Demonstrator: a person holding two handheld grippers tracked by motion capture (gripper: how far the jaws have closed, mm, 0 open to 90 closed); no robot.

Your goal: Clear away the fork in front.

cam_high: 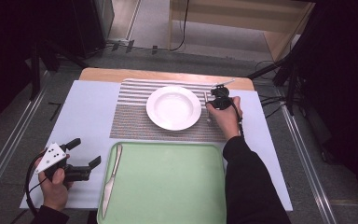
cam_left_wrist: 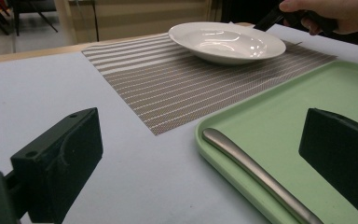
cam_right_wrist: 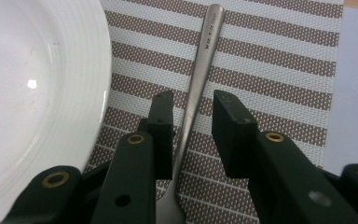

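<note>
Spoon [cam_right_wrist: 200,88] between parted right tool [cam_right_wrist: 193,121]

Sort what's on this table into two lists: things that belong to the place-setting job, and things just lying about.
In the job:
- right hand-held gripper, jaws open astride the utensil handle
- white plate
- striped placemat
- knife on the green tray
- left hand-held gripper, open, off the tray's left edge

Lying about:
- cables on the floor
- wooden cabinet behind the table

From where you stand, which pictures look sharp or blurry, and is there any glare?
High view: dark surroundings, soft focus, the plate washed out. Left gripper view: near jaws blurred, sheen on the knife lying in the tray. Right gripper view: placemat weave crisp, a small glint on the plate.
</note>
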